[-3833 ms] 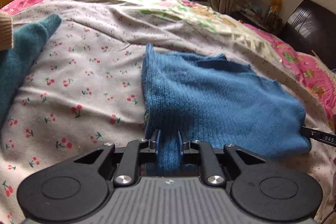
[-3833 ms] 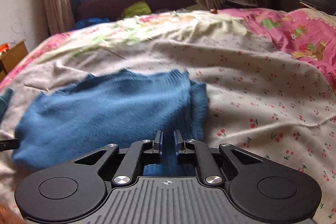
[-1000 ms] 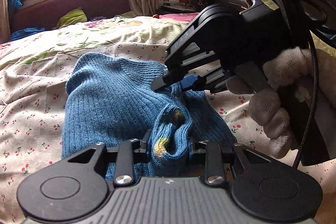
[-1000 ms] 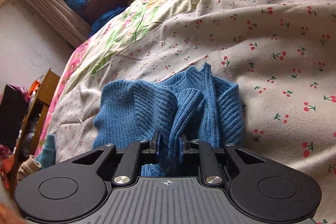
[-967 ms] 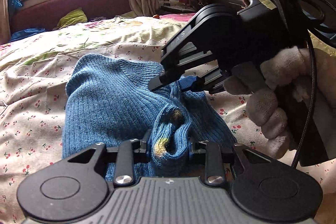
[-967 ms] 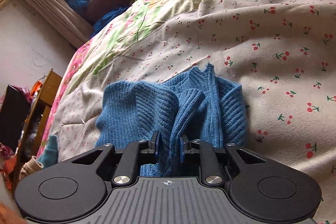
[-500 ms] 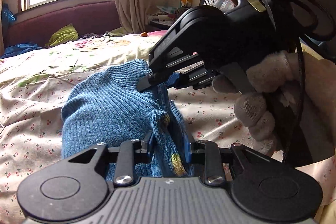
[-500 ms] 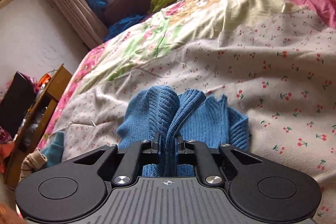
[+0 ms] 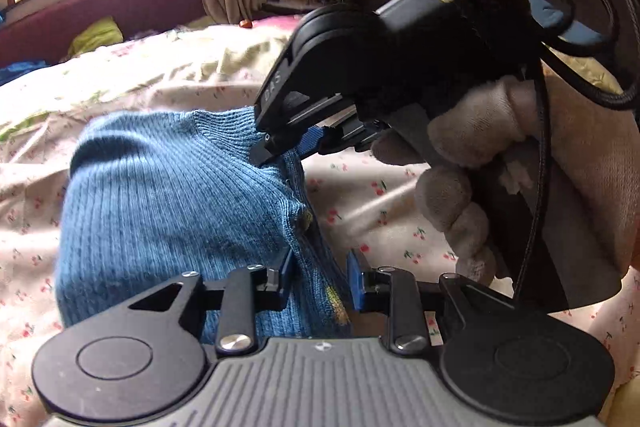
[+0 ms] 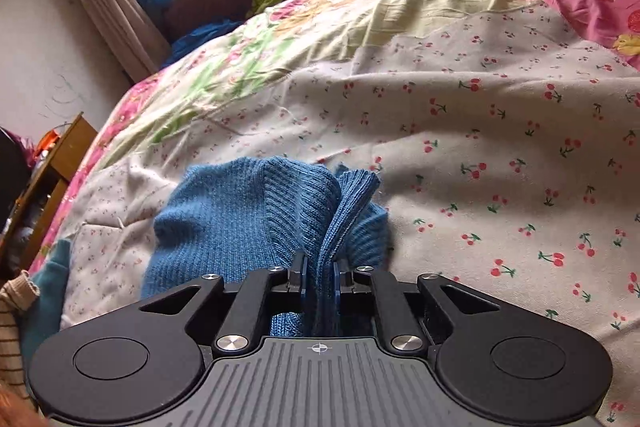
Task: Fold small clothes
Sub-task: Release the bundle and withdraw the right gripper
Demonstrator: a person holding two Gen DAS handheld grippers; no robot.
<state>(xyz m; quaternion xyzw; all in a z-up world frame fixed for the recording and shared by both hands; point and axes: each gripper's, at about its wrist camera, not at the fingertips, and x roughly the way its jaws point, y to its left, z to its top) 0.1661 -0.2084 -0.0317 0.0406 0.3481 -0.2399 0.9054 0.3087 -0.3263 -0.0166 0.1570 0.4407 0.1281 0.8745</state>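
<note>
The blue sweater (image 9: 168, 195) sits bunched on the bed (image 10: 480, 131), soft, light and floppy, right gripper (image 10: 319, 277) pinching a ribbed fold tight while the left gripper (image 9: 318, 269) looks slack around the edge, so gathered layers are probably the safest hold.

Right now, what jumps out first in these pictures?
A bunched blue ribbed knit sweater on the cherry-print bedsheet, pinched by the right tool. In the left view, the left tool straddles the sweater, its fingers apart, and a grey-gloved hand grips the other black tool.
</note>
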